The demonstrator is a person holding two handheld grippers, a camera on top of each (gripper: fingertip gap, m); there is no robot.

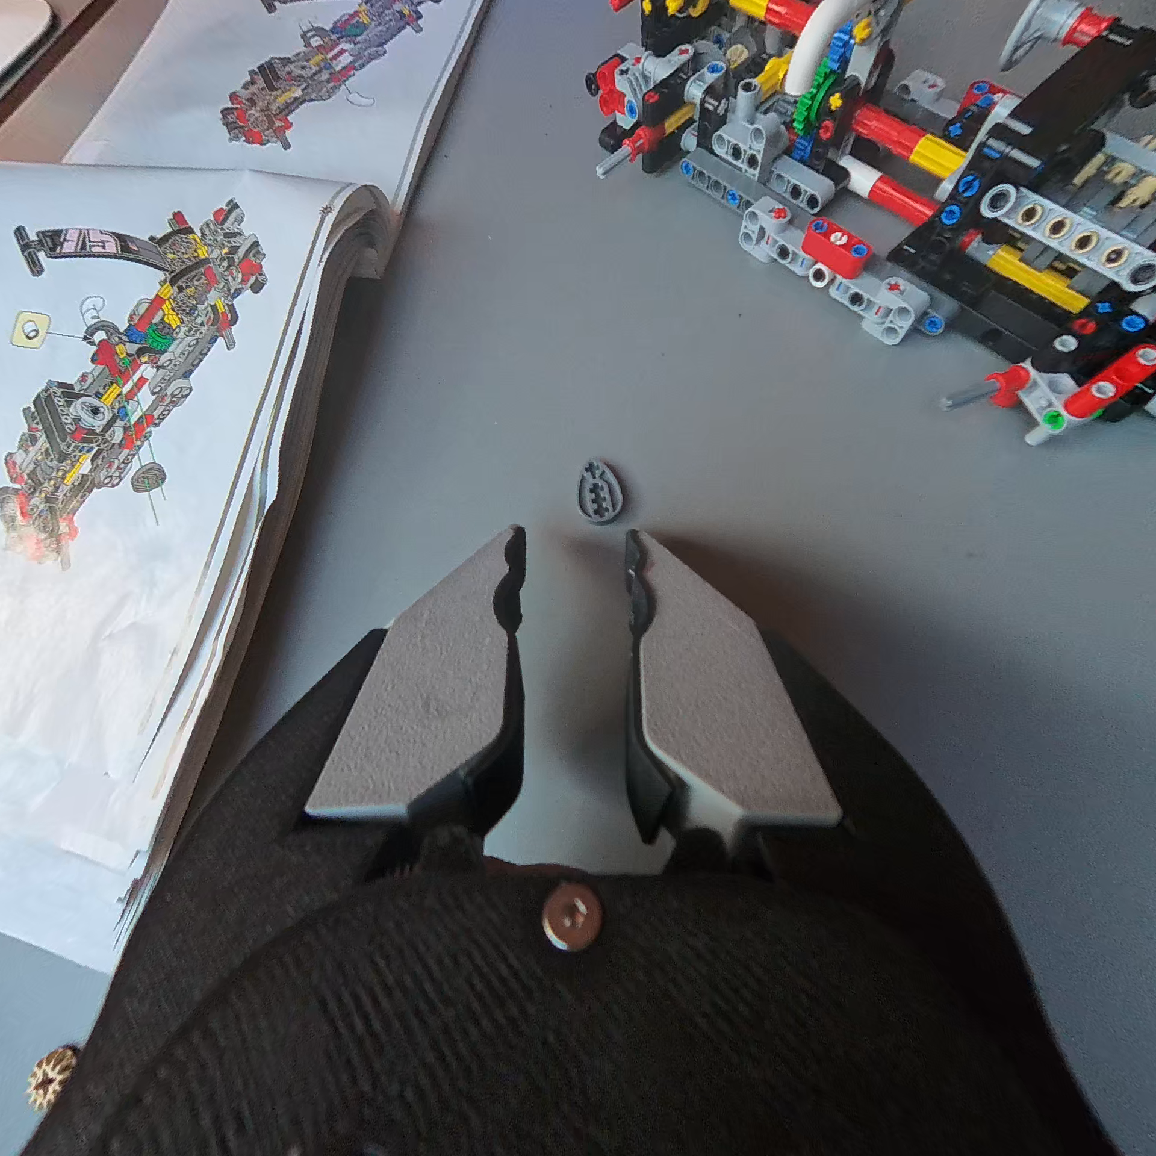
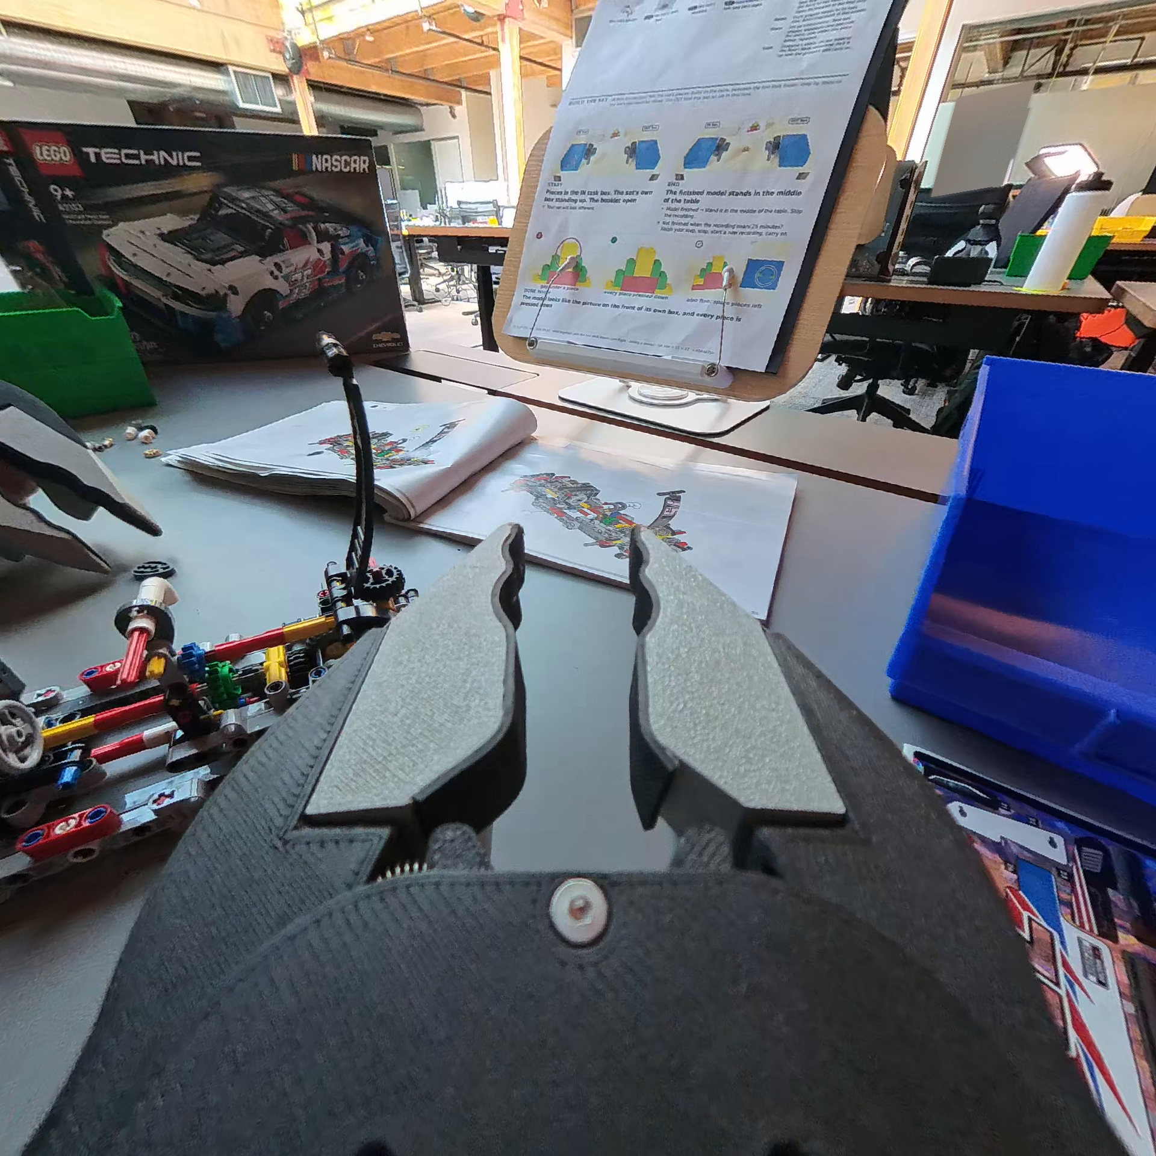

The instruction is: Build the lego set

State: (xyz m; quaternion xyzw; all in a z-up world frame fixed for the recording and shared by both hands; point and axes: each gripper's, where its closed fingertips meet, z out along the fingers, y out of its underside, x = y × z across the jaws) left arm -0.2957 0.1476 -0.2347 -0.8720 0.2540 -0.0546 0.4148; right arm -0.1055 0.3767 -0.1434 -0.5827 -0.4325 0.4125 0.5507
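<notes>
— What did your left gripper [image 1: 575, 532] hold?
— Nothing. Its jaws stood a little apart, just behind a small grey egg-shaped piece [image 1: 602, 491] on the table [image 1: 688, 438].
— And your right gripper [image 2: 575, 532]?
— Also a little apart and bare, above the table, near the book [image 2: 719, 500], beside the brick model [image 2: 206, 675].

Small egg-shaped piece [image 1: 599, 491] lies on table [image 1: 719, 563] between booklet [image 1: 156, 438], left, and model [image 1: 938, 187], right.

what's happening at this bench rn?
Brick-model build in progress on a grey table. The left tool is open and empty, hovering just short of a small grey egg-shaped piece. The right tool is open and empty above the table, between the half-built chassis and blue bin. Instruction booklet lies open.
</notes>
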